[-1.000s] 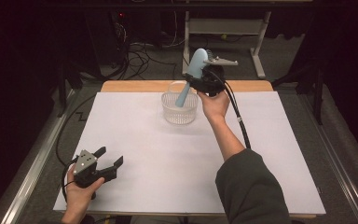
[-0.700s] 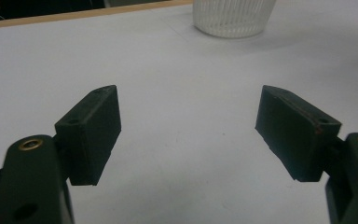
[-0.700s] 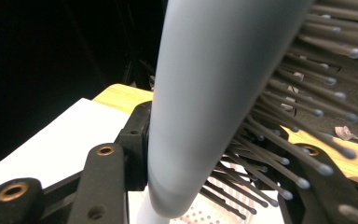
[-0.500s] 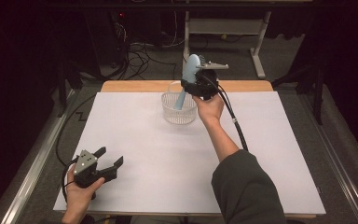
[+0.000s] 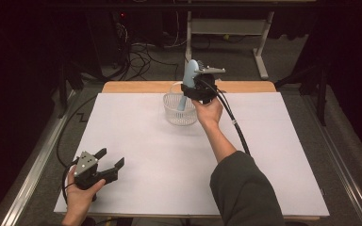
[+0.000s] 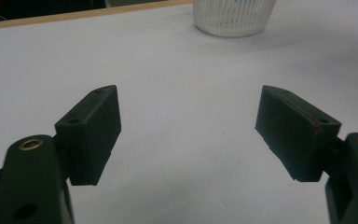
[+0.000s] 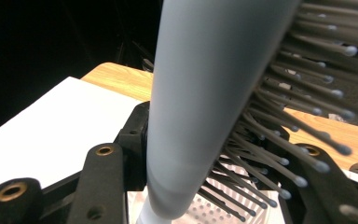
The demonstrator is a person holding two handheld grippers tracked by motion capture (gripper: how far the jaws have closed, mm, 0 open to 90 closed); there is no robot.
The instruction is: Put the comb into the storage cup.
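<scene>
No text, label, brand, number or sign can be read anywhere.

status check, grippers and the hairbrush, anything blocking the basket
Right gripper shut on light blue hairbrush, handle end down inside white basket. Left gripper open, idle at near left of table. Nothing blocking the basket.

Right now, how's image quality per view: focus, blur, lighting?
High view: table evenly lit, surroundings nearly black, hairbrush and basket readable. Left gripper view: near jaws soft, basket fairly sharp but cut off at the top edge. Right gripper view: hairbrush so close that handle and bristles blur; background at left dark.
</scene>
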